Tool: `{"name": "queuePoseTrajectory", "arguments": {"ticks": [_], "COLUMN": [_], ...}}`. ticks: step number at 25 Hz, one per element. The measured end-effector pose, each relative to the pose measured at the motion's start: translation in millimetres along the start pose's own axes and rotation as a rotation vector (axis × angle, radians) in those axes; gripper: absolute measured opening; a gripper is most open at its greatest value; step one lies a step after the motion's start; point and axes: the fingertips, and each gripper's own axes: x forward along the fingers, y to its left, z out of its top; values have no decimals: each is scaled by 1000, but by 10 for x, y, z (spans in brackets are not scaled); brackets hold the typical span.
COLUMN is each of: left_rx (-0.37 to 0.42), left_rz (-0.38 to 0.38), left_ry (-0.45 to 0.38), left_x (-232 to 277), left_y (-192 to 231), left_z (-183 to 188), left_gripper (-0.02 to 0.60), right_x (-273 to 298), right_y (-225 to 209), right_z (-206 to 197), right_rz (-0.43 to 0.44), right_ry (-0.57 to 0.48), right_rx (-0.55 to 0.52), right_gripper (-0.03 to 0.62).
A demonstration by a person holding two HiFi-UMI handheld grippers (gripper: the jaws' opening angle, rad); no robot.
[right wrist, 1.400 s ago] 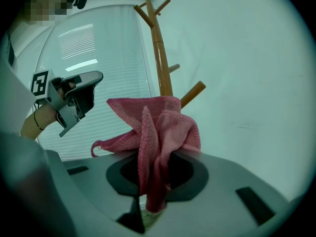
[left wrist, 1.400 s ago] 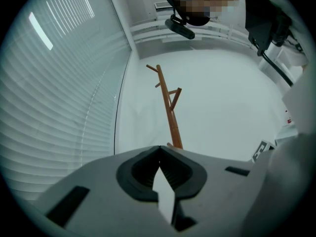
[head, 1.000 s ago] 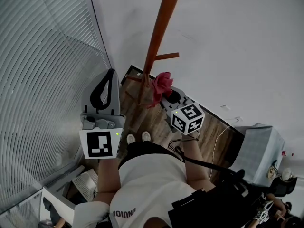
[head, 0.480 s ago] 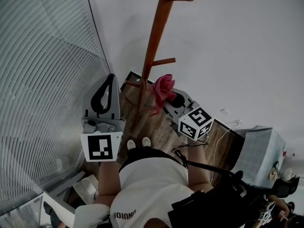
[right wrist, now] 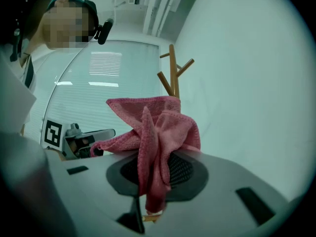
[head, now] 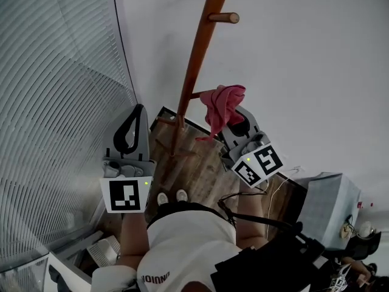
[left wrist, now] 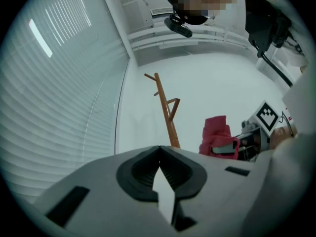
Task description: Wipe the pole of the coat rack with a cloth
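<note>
The wooden coat rack pole (head: 197, 59) rises from the floor by the white wall, with short pegs (head: 222, 17) on its side. It also shows in the left gripper view as the pole (left wrist: 168, 112) and in the right gripper view as the pole (right wrist: 173, 75). A pink cloth (head: 222, 104) is bunched in my right gripper (head: 234, 117), which is shut on it, just right of the pole and apart from it. The same cloth (right wrist: 153, 132) hangs over the jaws. My left gripper (head: 135, 117) is shut and empty, left of the pole's base.
A wall of window blinds (head: 55, 102) curves along the left. The rack's base legs (head: 172, 143) stand on the wooden floor. A grey-white box (head: 325, 205) and cables (head: 279, 178) lie at the right. My shoes (head: 170, 196) are near the base.
My right gripper has lifted the pink cloth up and to the right, higher along the pole. The left gripper has stayed almost still.
</note>
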Motion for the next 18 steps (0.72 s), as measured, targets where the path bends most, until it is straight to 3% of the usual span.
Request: {"name": "queuePoseTrajectory", "arguments": {"ticks": [11, 18], "left_rx": [38, 76], "left_rz": [5, 13], "left_ry": [-22, -38], "left_x": [40, 62], "left_y": [72, 141], "left_z": [148, 222], "left_gripper": [14, 14], "right_x": [354, 570], "right_y": [-131, -119], "right_z": [792, 1046], "right_rz": [-27, -38], "right_ry": [-208, -270], "right_rx": [-105, -177], "right_gripper": [86, 86]}}
